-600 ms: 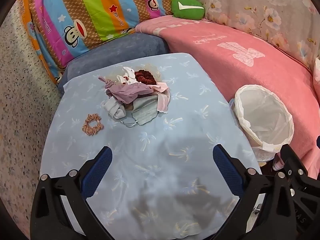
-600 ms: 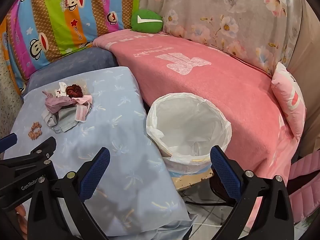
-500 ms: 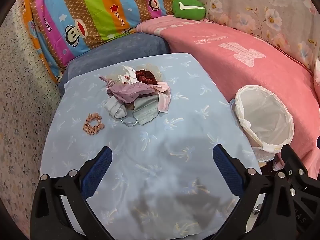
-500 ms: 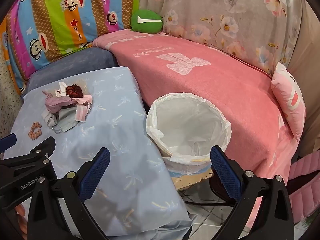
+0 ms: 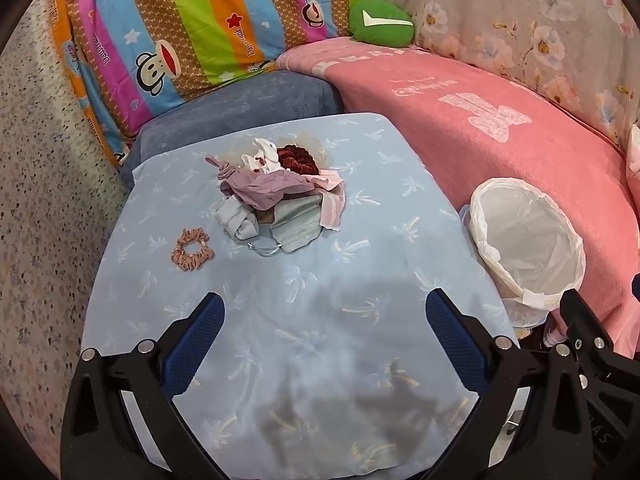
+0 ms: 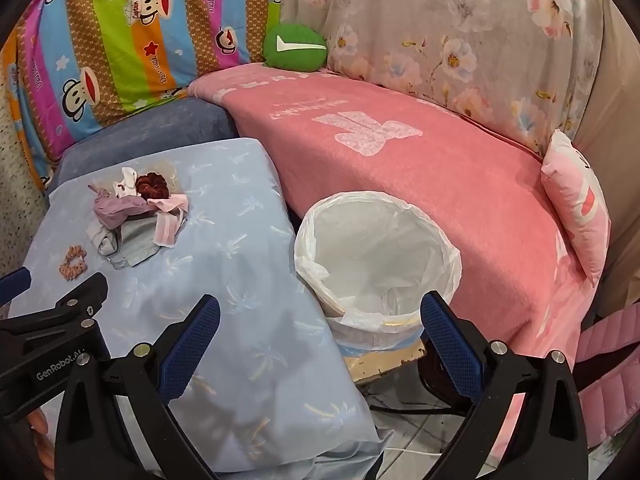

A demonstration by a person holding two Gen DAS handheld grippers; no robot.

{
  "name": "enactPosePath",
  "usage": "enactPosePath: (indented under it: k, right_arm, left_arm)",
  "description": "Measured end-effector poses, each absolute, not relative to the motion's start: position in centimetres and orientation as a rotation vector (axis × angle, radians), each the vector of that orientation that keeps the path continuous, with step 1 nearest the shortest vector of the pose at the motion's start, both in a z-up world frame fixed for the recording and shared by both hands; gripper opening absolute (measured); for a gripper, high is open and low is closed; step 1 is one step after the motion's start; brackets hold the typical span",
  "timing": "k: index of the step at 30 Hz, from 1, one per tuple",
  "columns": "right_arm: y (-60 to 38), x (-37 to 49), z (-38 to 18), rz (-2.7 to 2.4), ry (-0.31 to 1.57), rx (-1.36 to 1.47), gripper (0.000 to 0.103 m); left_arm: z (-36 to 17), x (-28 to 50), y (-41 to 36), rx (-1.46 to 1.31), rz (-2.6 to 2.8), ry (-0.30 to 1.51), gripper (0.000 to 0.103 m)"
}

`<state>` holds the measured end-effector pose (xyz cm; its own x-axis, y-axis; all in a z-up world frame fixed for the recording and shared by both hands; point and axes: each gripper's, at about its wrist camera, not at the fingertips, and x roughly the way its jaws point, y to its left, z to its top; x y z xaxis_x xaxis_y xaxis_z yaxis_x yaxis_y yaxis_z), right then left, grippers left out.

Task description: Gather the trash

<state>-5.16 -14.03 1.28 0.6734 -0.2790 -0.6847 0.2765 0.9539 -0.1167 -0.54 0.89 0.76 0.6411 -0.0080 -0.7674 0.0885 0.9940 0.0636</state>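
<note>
Left claw (image 5: pixel 324 332): jaws spread as wide as they go, nothing between the blue pads, hanging over the near part of the desk (image 5: pixel 400 208), tilted downward. Desk is covered in a light blue cloth with a pale palm print.

Right claw (image 6: pixel 320 334): also fully spread and empty, angled down over the gap between the desk's right edge and the bin (image 6: pixel 376 256). Part of the left claw's black frame shows at the lower left of the right wrist view.

Trash pile (image 5: pixel 280 196): sits toward the far middle of the desk, well apart from both claws. In the heap: a crumpled mauve piece on top, a dark red scrunchie (image 5: pixel 298 158) at the back, a white scrap beside it, a grey-green face mask (image 5: pixel 296 224) at the front with its ear loop trailing onto the cloth, a pink mask (image 5: pixel 332 204) on the right side, a pale folded bit on the left.

Peach patterned scrunchie (image 5: pixel 191 249): lies alone on the cloth, just left of the pile and nearer the claws, not touching it.

Bin: lined with a white bag, mouth open, standing just beside the desk's right edge, against the pink blanket (image 5: pixel 500 136). Bag looks close to empty inside.

Background: striped monkey-print fabric (image 5: pixel 180 32), green cushion (image 5: pixel 380 20), floral sheet (image 6: pixel 460 32)
</note>
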Motion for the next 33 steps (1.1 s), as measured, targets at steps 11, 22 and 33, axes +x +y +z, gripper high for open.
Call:
enactPosePath:
  k: [11,22,33]
  right_arm:
    - [-14.07,-5.14,1.46,-0.316,0.767,-0.003,0.097]
    - [-14.01,-5.14,1.43,-0.316,0.767,-0.004,0.097]
    - [-13.81,-5.12,1.65,-0.315,0.763,-0.012,0.097]
  left_arm:
    - [0.90,-0.63,0.82,0.092,-0.051,0.870,0.096]
    - [1.14,-0.69,1.24,0.083,-0.046,0.875,0.096]
    - [1.10,-0.71,1.23,0.083,-0.046,0.874,0.096]
